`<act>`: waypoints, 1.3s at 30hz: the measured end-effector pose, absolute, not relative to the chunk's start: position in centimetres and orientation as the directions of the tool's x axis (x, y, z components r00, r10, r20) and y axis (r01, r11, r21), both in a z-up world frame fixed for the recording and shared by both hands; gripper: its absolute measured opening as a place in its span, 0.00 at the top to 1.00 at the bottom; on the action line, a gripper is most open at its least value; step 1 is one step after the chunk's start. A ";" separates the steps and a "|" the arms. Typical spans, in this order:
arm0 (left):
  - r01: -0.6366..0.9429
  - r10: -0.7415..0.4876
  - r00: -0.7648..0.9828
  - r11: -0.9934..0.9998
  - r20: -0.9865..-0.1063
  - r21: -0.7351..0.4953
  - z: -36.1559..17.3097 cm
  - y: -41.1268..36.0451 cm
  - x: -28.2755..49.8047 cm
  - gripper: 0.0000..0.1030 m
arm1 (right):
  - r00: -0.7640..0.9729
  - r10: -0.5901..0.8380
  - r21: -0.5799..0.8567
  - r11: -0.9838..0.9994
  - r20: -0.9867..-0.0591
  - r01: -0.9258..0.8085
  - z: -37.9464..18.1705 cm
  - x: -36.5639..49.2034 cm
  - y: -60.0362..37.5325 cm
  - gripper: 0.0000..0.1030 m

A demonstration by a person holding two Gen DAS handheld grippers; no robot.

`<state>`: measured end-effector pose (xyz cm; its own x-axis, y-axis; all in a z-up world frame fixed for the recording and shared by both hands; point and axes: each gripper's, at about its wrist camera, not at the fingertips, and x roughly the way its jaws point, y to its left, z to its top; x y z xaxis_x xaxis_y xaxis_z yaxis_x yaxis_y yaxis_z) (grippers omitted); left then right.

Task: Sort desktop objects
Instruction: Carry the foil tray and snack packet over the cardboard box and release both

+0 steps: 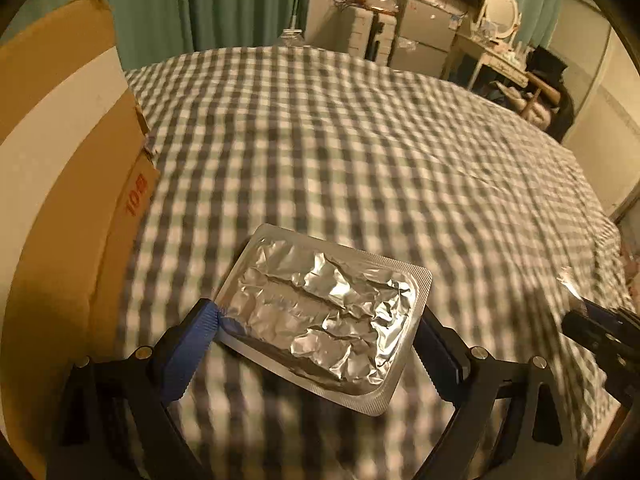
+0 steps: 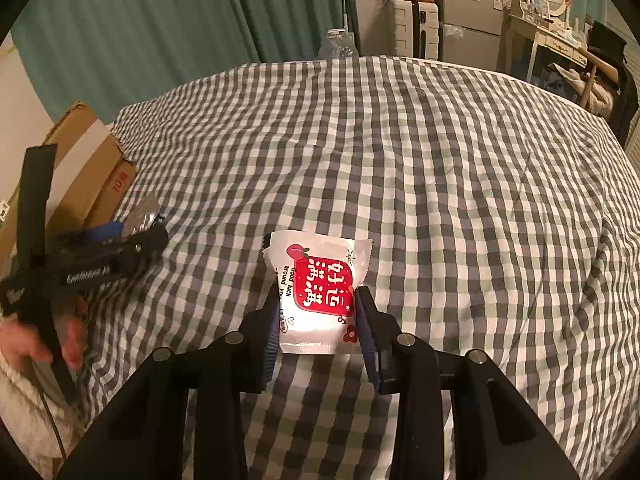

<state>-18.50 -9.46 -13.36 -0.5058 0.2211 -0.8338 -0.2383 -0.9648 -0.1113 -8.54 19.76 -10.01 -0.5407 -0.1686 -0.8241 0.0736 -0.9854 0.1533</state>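
place: home bedroom | evidence: checked bedspread (image 2: 400, 152), green curtains (image 2: 160, 20), vanity mirror (image 1: 502, 12)

A grey-and-white checked cloth (image 2: 420, 152) covers the wide surface in front of me, and warm, dim indoor light gives the room a yellow cast. Behind it hang teal curtains (image 2: 180, 20), and to their right stand a pale ribbed suitcase (image 2: 412, 28) and a grey cabinet (image 2: 472, 20) with cables trailing down the wall above. Further right, a cream dressing table (image 1: 496, 56) carries an oval mirror (image 1: 502, 10) and small clutter.
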 end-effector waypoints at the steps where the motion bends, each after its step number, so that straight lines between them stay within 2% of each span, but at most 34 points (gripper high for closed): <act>1: -0.246 0.226 -0.504 -0.963 -0.833 -0.113 -13.2 -9.4 -17.4 0.07 | -0.539 -0.170 0.155 -0.985 -0.825 0.073 -10.0 -8.3 19.6 0.66; 6: -0.285 0.267 -0.489 -0.949 -0.830 -0.138 -12.7 -8.6 -12.8 0.07 | -0.539 -0.175 0.154 -0.985 -0.824 0.085 -9.3 -6.4 18.5 0.66; 11: -0.295 0.288 -0.507 -0.944 -0.812 -0.150 -10.9 -8.5 -11.5 0.07 | -0.560 -0.149 0.116 -0.989 -0.815 0.095 -7.8 -4.4 16.9 0.66; 19: -0.285 0.354 -0.601 -0.932 -0.717 -0.222 -2.8 -10.3 -10.6 0.07 | -0.611 -0.150 0.083 -0.987 -0.777 0.136 -3.5 -1.7 13.4 0.66; 24: -0.300 0.367 -0.674 -0.929 -0.641 -0.216 3.4 -14.1 -11.2 0.07 | -0.667 -0.195 0.085 -0.977 -0.719 0.194 1.5 -1.7 9.2 0.66; 32: -0.225 0.225 -0.758 -0.971 -0.612 -0.079 8.9 -22.1 -13.0 0.07 | -0.679 -0.308 0.095 -0.938 -0.666 0.332 8.2 -3.6 -0.6 0.67; 36: -0.143 0.106 -0.771 -0.990 -0.628 0.007 8.9 -26.3 -14.2 0.07 | -0.640 -0.346 0.110 -0.919 -0.686 0.379 8.2 -5.7 -5.6 0.66; 39: -0.119 0.078 -0.745 -0.993 -0.662 0.016 7.3 -28.4 -15.3 0.07 | -0.594 -0.367 0.156 -0.913 -0.716 0.376 6.8 -7.7 -8.4 0.66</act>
<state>-15.33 -28.36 7.28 -0.7454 0.0784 -0.6620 -0.1187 -0.9928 0.0161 -7.71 -8.40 6.81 -0.5940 -0.3669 -0.7159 0.3761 -0.9134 0.1560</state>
